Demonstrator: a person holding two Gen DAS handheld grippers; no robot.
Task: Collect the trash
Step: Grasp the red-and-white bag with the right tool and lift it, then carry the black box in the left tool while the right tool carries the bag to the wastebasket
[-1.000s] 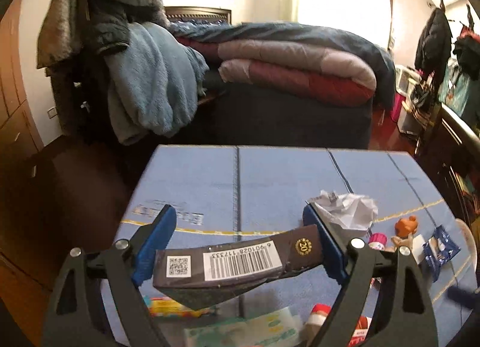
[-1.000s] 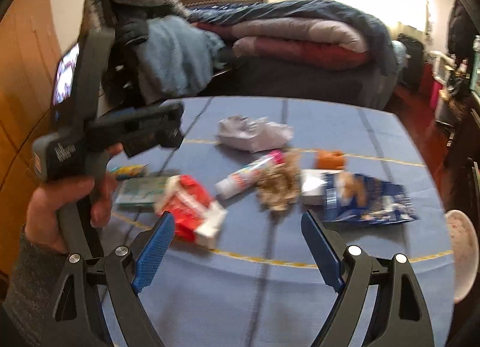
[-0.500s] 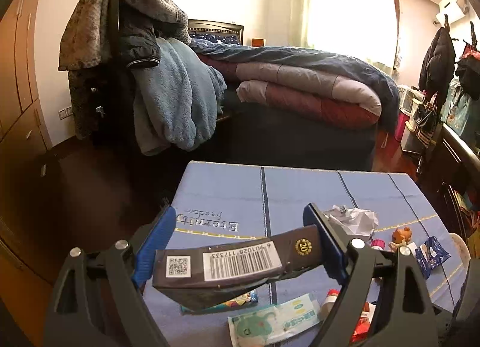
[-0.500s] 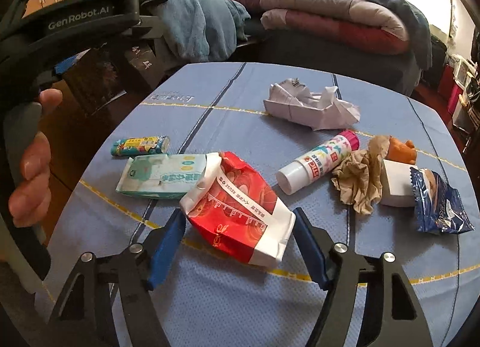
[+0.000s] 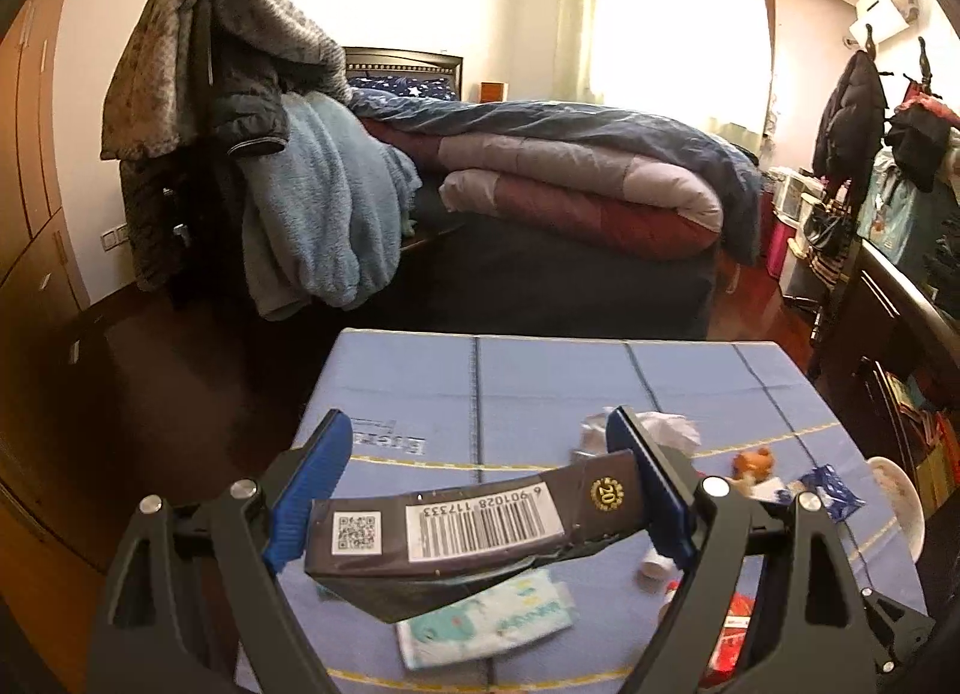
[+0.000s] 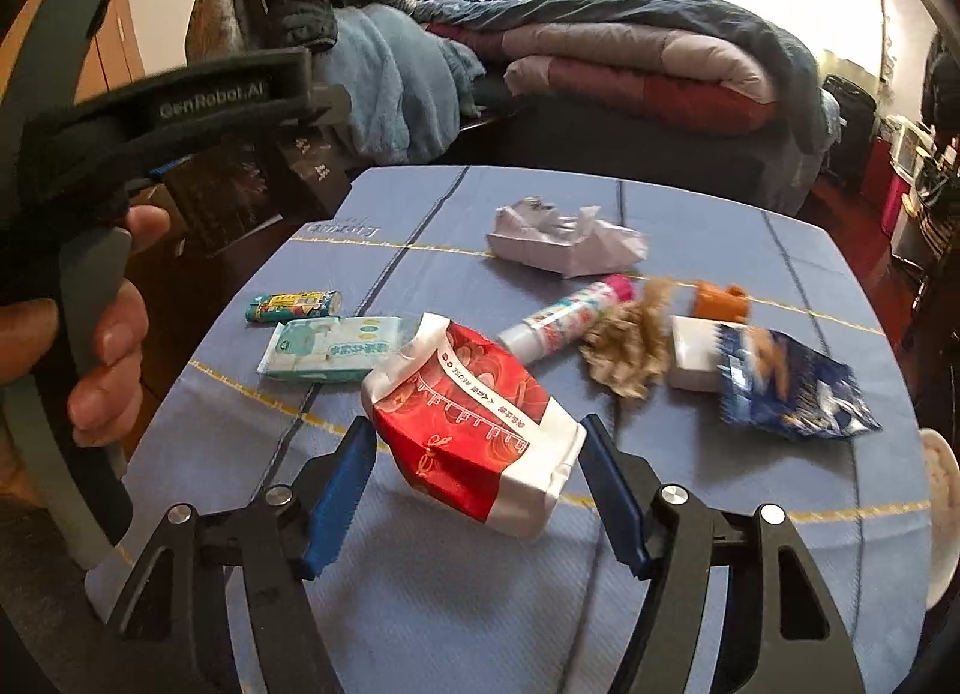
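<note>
Right jaws closing in around the red bag while my left carries the dark box

My left gripper stays clamped on the dark box with the barcode, lifted higher above the blue table than a second ago, so that piece is collected and only needs a bin, which I can't see. My right gripper has moved in from open table: its jaws are spread on either side of the red and white bag, not yet pinching it. The crumpled paper, tube and blue wrapper lie beyond, untouched
</note>
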